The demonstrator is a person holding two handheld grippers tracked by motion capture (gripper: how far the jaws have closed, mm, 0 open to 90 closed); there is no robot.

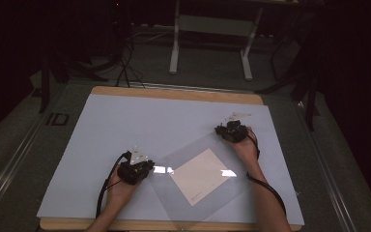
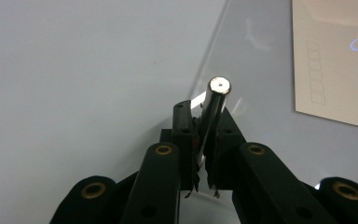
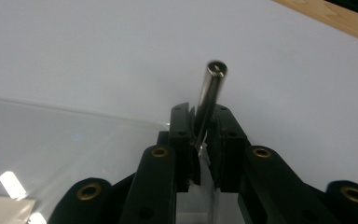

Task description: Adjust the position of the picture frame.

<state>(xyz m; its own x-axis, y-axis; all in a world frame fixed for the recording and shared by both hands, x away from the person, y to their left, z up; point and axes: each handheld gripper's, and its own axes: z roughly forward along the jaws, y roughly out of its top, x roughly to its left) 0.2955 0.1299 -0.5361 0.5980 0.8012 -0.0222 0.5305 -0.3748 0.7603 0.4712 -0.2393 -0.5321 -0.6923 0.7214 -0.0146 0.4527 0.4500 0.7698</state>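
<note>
- The clear sleeve (image 1: 200, 176) looks like thin glossy plastic, throwing bright glints.
- The sheet (image 1: 200, 180) inside it is matt cream paper, with faint printed boxes.
- The table cover (image 1: 125, 125) is smooth, matt, pale blue-grey.
- The table edge (image 1: 174, 93) at the far side is bare light wood.
- The jaws of each gripper are matt black plastic with brass-coloured rivets.
- The pin (image 2: 214, 105) and the rod (image 3: 210, 95) are polished shiny metal.
</note>
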